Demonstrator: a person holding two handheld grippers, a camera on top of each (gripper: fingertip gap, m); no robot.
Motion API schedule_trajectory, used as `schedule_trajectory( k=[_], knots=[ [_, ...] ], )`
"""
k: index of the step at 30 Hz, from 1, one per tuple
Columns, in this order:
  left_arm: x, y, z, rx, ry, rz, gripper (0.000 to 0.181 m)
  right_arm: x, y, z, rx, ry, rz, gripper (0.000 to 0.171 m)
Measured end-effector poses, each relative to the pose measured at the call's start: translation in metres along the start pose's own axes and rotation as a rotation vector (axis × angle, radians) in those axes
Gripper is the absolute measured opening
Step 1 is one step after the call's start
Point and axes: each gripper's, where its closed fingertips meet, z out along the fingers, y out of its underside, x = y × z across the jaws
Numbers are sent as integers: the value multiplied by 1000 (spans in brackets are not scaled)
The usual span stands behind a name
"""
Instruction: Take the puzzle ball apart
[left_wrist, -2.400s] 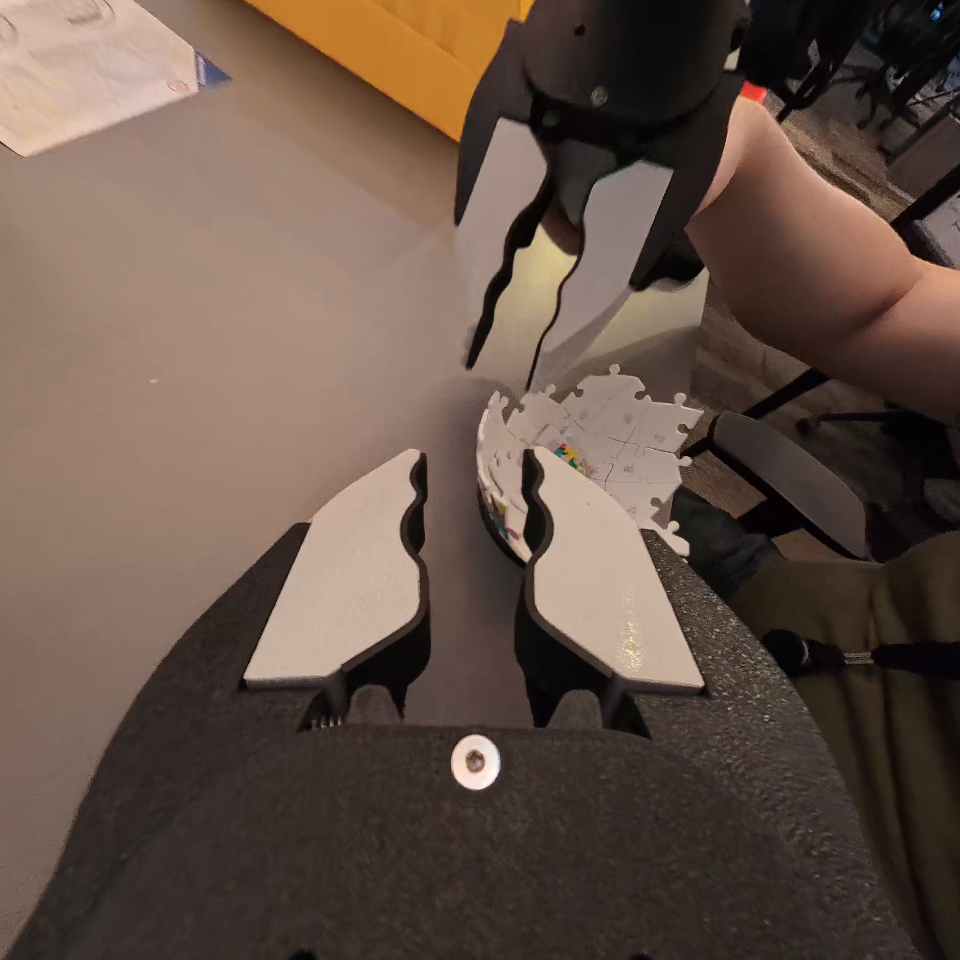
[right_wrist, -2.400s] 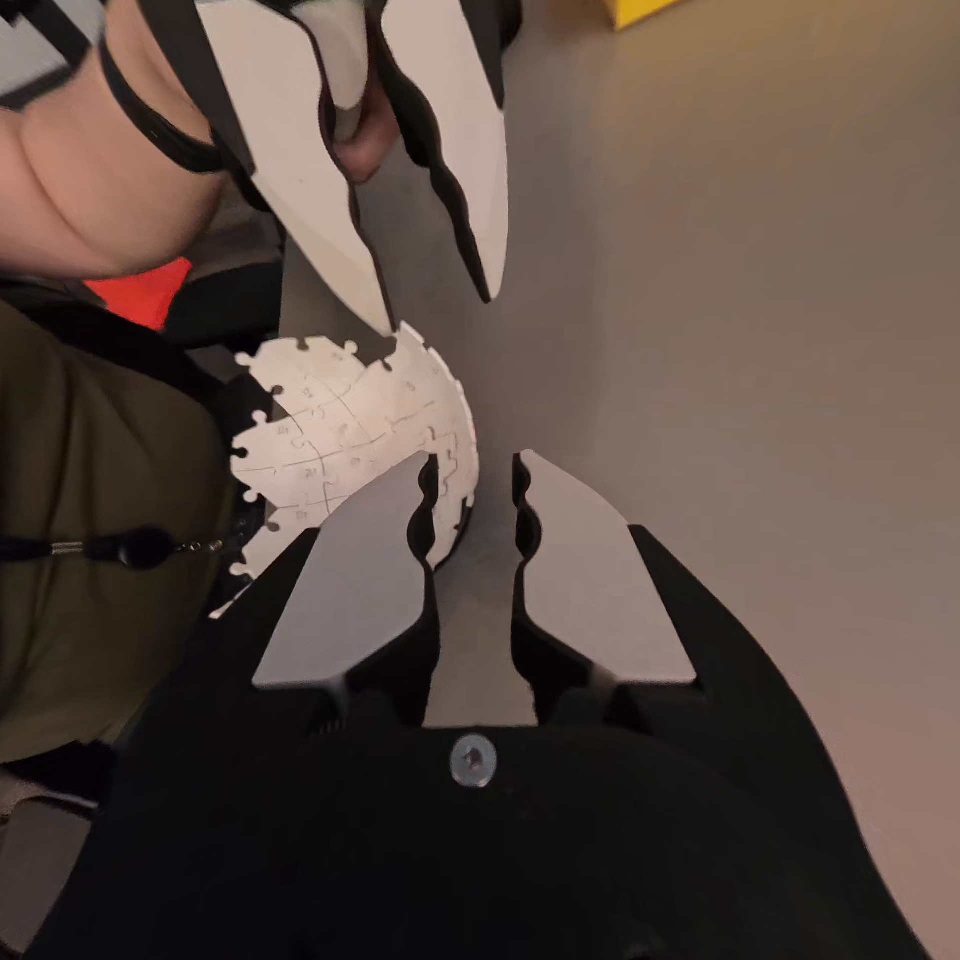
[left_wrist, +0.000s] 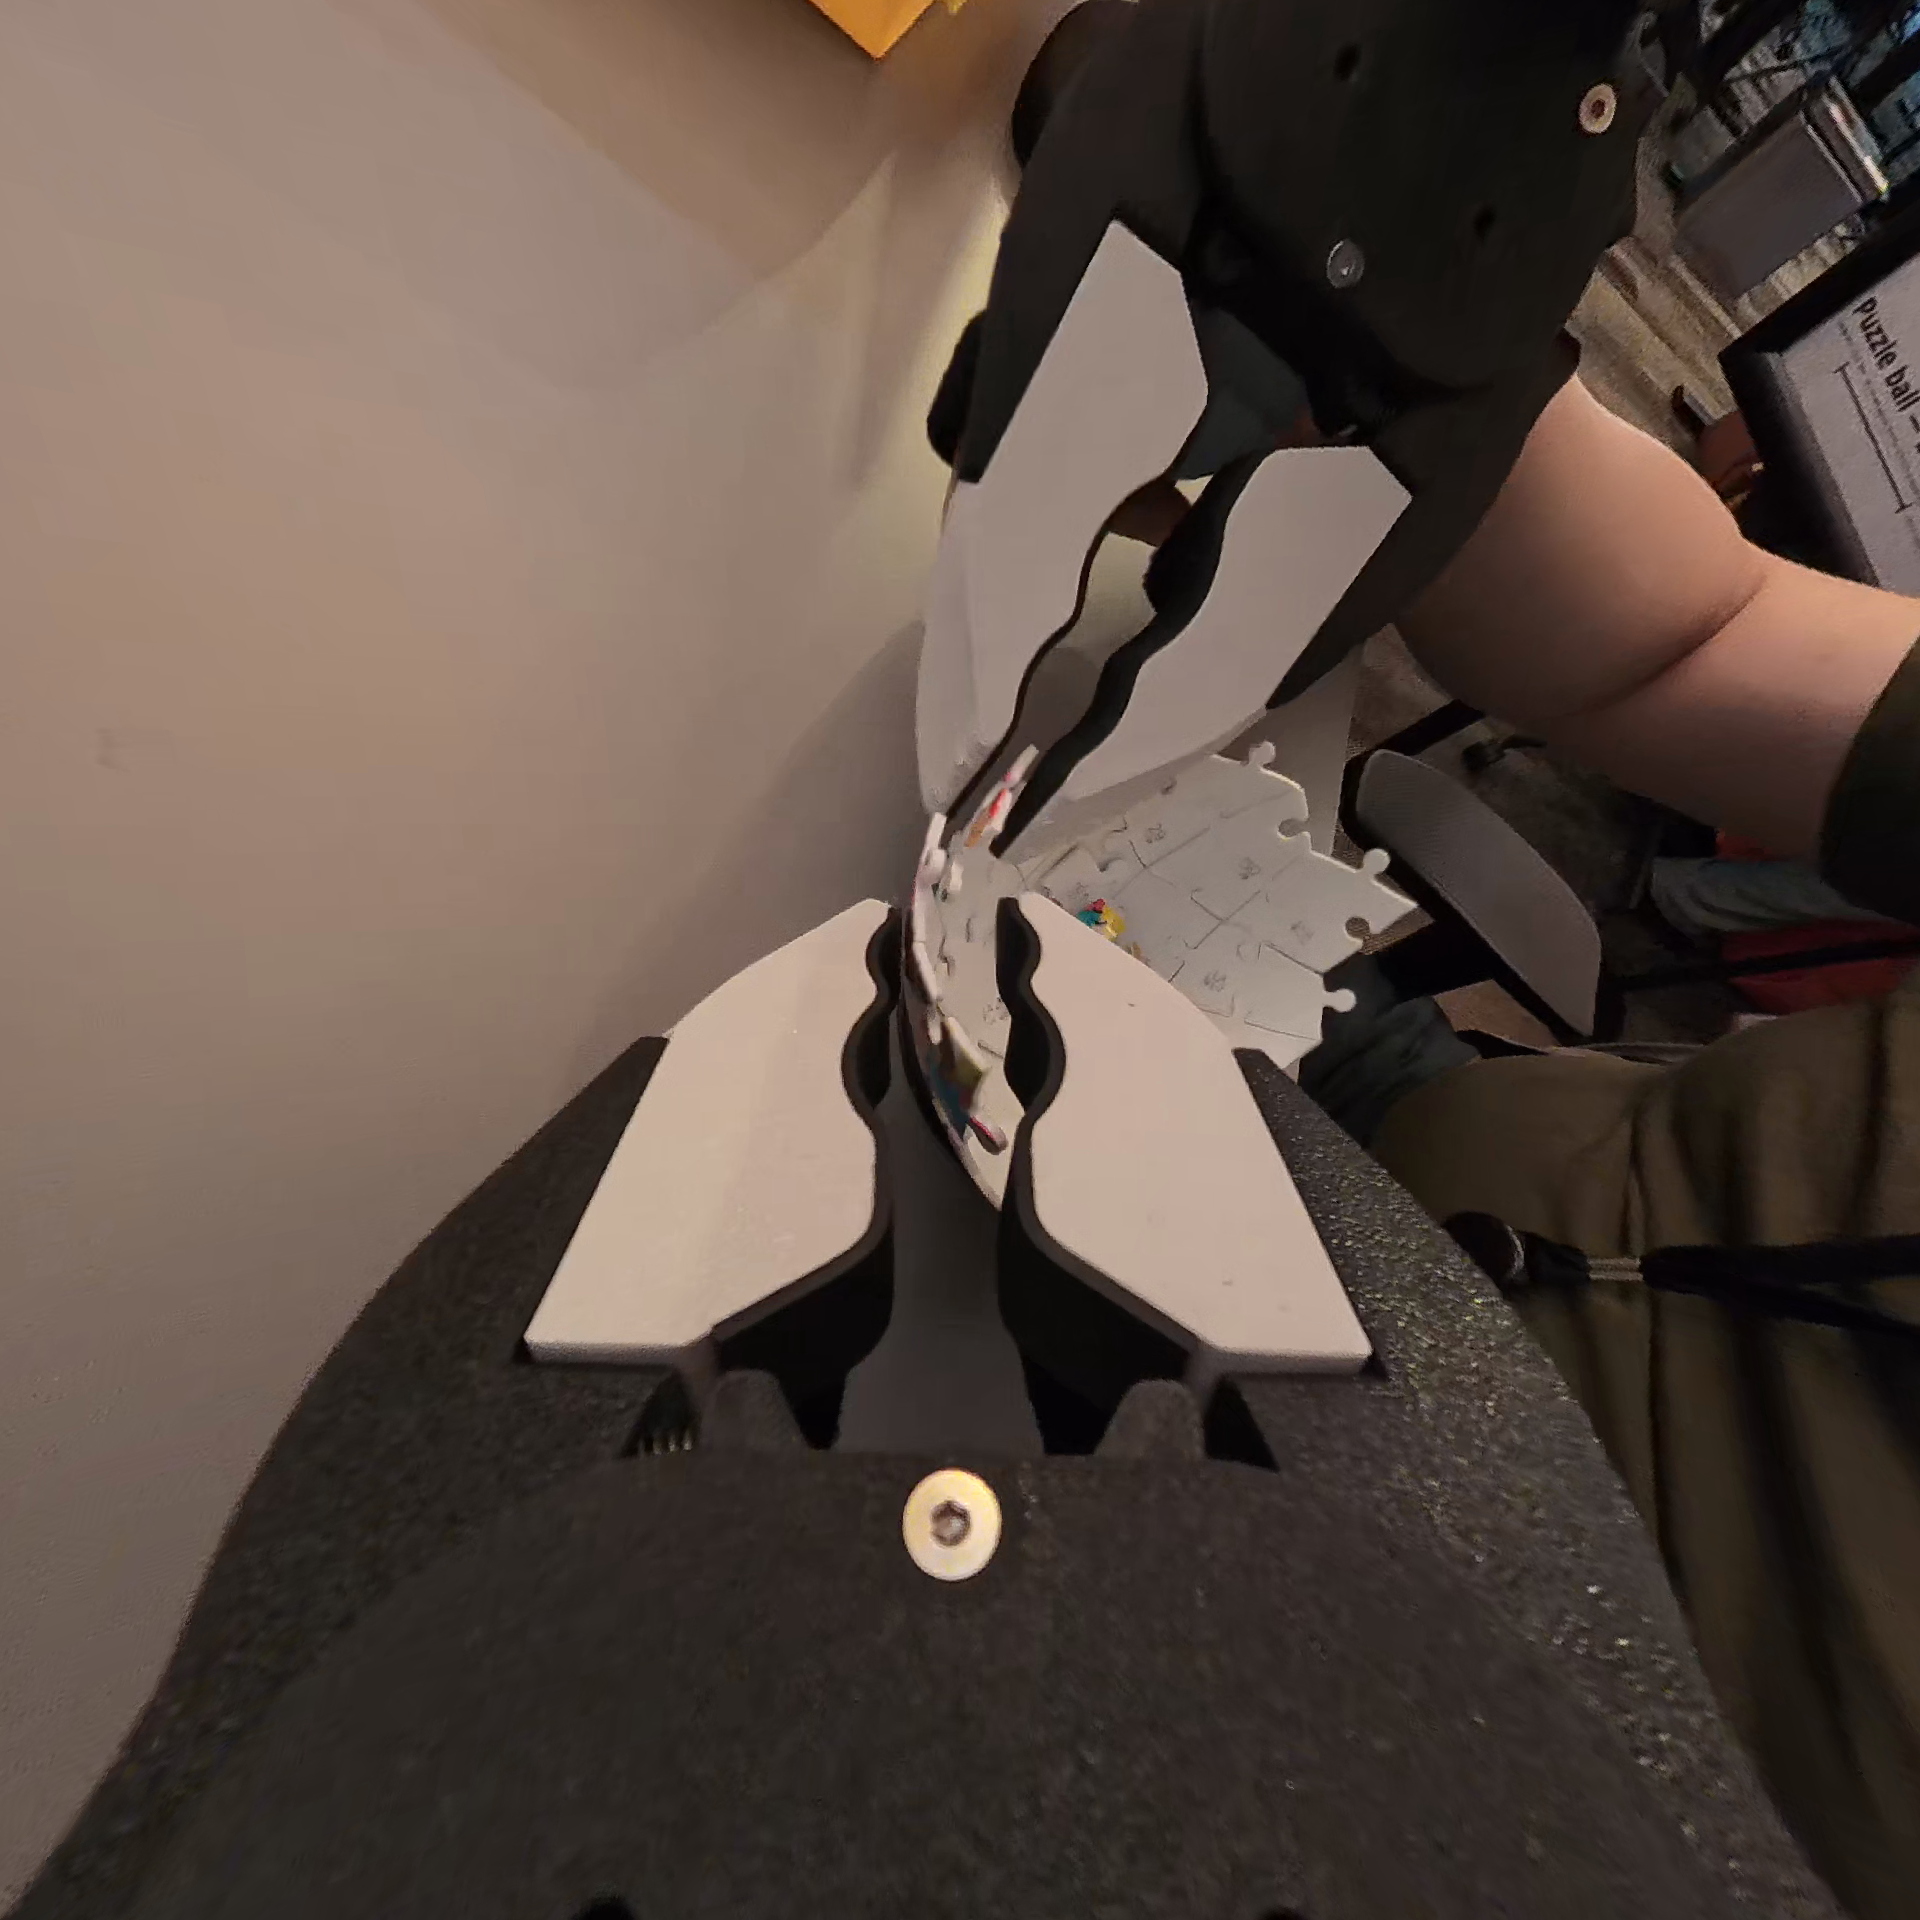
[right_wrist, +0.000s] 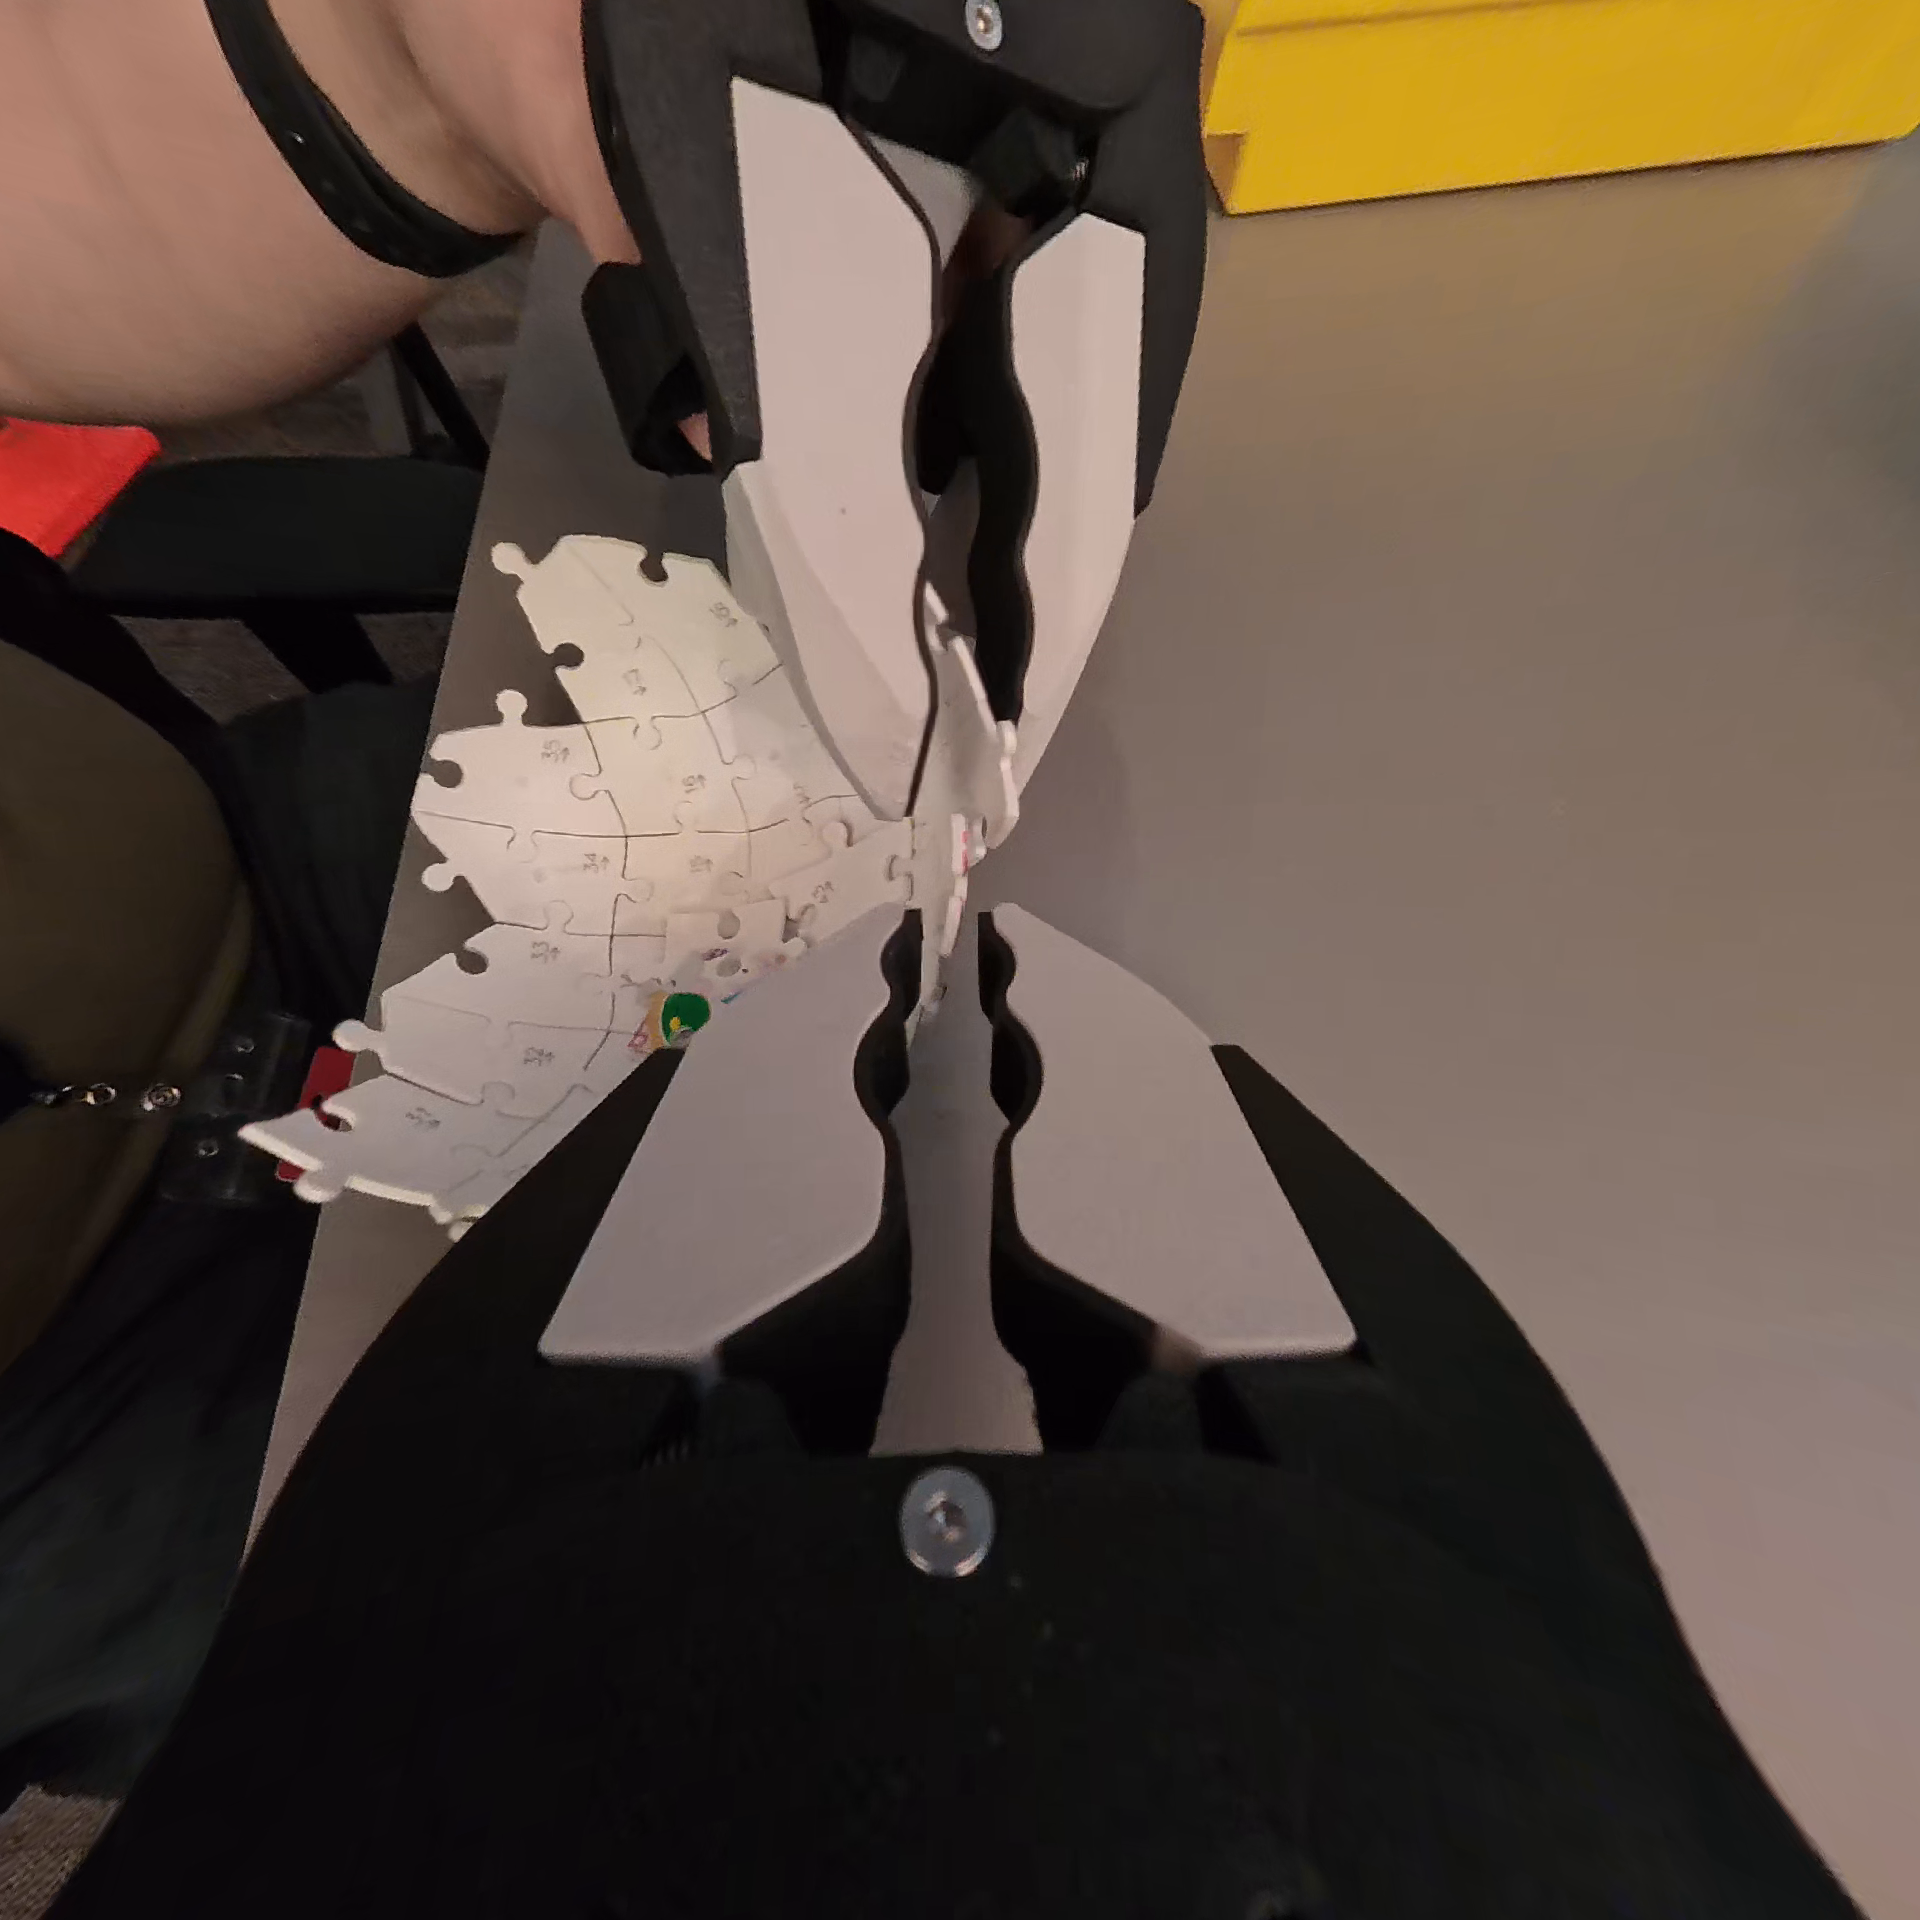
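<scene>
The puzzle ball (right_wrist: 582, 862), now a curved white shell of interlocked pieces with its numbered inner side showing, sits at the near edge of the grey table (right_wrist: 1507, 831). The left gripper (left_wrist: 945, 914) pinches the shell's rim between its fingers, jaws close together on it. The right gripper (left_wrist: 987, 821) appears clamped on the rim's upper part, though blur obscures the contact. A yellow box (right_wrist: 1558, 94) lies beyond.

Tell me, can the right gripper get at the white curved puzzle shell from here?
Probably yes. The right gripper already has the rim of the white curved puzzle shell between its fingers, with nothing blocking it. The left gripper pinches the same rim close beside it, so room there is tight.
</scene>
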Motion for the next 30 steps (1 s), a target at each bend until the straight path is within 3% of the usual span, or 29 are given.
schedule_trajectory(
  k=[7,10,16,19,22,26,30],
  knots=[
    [-3,-12,-12,33,4,-41,13,-2,5,3,-43,-56,34,5],
    [-2,-10,-24,58,-5,-53,15,-3,-4,-1,-6,-85,78,24],
    [-2,6,-29,51,-37,-70,14,8,-26,0,-15,-81,43,26],
    [1,5,-27,44,-28,-81,15,1,-22,16,-142,-143,22,23],
    [3,4,-28,23,-55,-62,15,0,-16,26,-243,-120,-35,9],
    [-7,15,-22,-71,-162,-29,14,-2,-16,27,-255,-133,-12,8],
    [-6,13,-18,-23,-163,-37,6,-1,-15,27,-209,-119,2,8]
  ],
)
